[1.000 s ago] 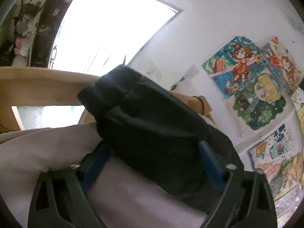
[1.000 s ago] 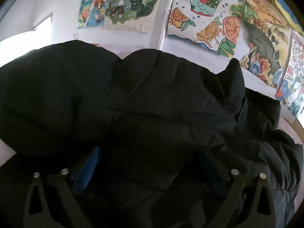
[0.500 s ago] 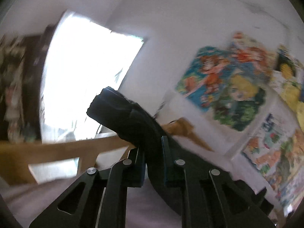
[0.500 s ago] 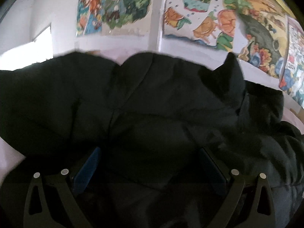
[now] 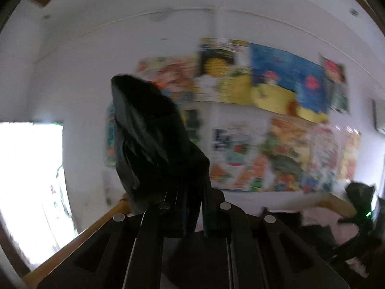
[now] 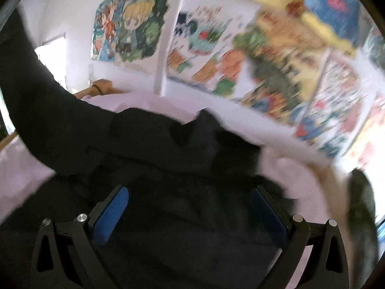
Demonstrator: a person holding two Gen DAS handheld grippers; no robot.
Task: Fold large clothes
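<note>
Left gripper point(image 5: 195, 219) clamped on a jacket point(image 5: 149, 142) edge, lifted before the posters point(image 5: 264, 110). Right gripper point(image 6: 190, 212) spread wide over the jacket's bulk on the bed point(image 6: 149, 101) (nothing pinched). Keep the lifted edge taut.

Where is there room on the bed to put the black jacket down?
Bare pink sheet shows left of the black jacket, and another patch on its right, up to the wooden bed rail. The middle is crowded: the jacket fills it.

Each black claw point(image 6: 190, 207) has blue pads point(image 6: 109, 214) and silver screws point(image 6: 81, 217).
</note>
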